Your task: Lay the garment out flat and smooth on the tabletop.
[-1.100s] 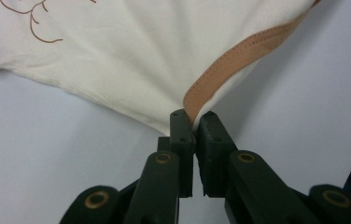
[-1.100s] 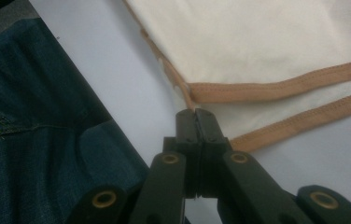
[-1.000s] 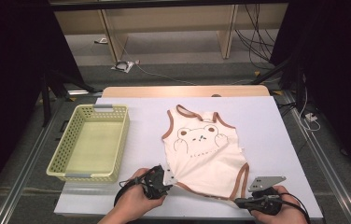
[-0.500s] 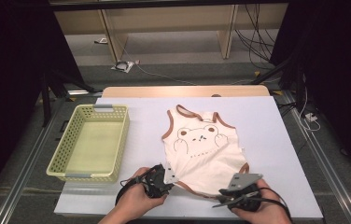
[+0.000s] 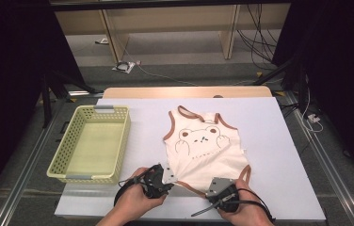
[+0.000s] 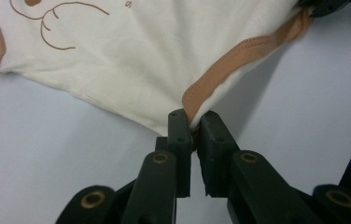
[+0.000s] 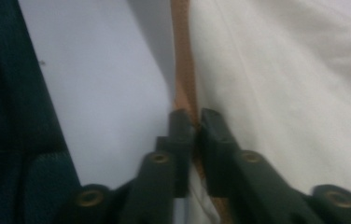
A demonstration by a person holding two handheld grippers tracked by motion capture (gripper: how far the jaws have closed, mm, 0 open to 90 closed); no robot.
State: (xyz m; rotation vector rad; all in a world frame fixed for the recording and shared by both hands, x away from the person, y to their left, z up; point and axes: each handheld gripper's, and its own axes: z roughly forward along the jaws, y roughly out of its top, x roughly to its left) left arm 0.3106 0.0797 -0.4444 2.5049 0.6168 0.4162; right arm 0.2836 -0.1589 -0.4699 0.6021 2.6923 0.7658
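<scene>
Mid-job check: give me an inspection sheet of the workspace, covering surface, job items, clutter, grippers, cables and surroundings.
Surface: white table top, bare around the garment.
Job's things: cream bear-print bodysuit lying flat, brown-trimmed hem toward the person.
Clutter: empty yellow basket left of the bodysuit.
Grippers: left hand-held gripper shut on the hem; right hand-held gripper shut on the brown trim.
Cables: black cable looping from the right gripper; floor cables beyond the table.
Surroundings: wooden shelving legs, dark curtains at the sides.
</scene>
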